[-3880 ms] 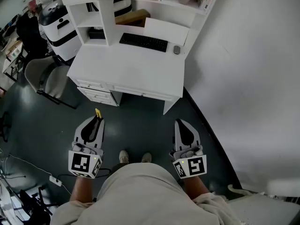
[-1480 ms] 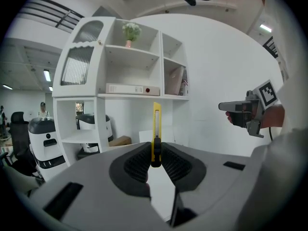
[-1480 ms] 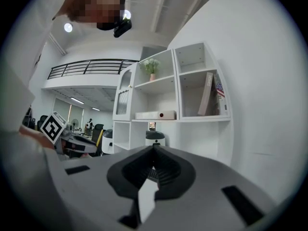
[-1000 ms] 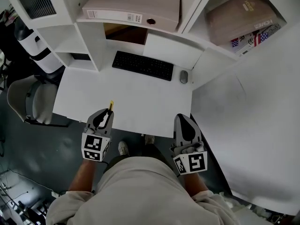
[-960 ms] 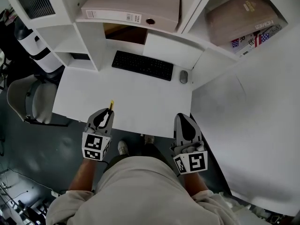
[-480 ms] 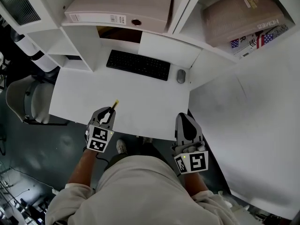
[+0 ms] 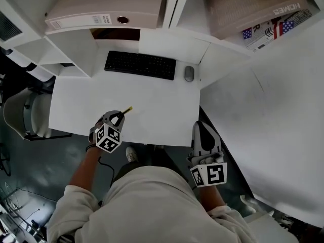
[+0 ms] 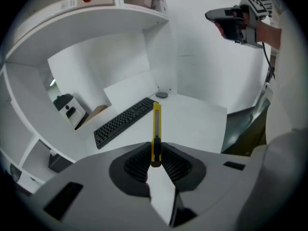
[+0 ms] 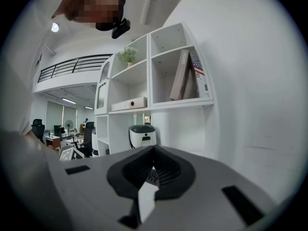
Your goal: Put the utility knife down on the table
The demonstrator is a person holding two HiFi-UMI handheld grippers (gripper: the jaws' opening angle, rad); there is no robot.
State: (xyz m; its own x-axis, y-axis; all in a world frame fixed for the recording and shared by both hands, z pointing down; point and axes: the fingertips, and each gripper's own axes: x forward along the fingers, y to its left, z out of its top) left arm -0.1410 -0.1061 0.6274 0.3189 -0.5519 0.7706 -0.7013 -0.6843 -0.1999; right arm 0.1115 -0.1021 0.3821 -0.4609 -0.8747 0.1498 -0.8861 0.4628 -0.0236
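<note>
My left gripper point(image 7: 113, 122) is shut on a yellow utility knife point(image 7: 124, 111) over the front left part of the white desk point(image 7: 157, 120). The knife's thin yellow body sticks out past the jaws, up and to the right in the head view. In the left gripper view the knife point(image 8: 156, 124) runs straight ahead from between the ribbed pads of the left gripper point(image 8: 155, 160), above the desk top point(image 8: 197, 124). My right gripper point(image 7: 203, 134) hangs off the desk's front right corner, shut with nothing in it. The left gripper view shows the right gripper point(image 8: 230, 20) high at the right.
A black keyboard point(image 7: 140, 65) and a grey mouse point(image 7: 189, 74) lie at the back of the desk. Shelves above hold a binder point(image 7: 101, 6) and books point(image 7: 253, 6). A grey chair point(image 7: 23, 115) stands to the left. A white wall point(image 7: 263, 110) runs along the right.
My left gripper has come forward and down over the desk's front edge and rolled, with the knife still in it. The right gripper has shifted a little beside the desk's corner.
</note>
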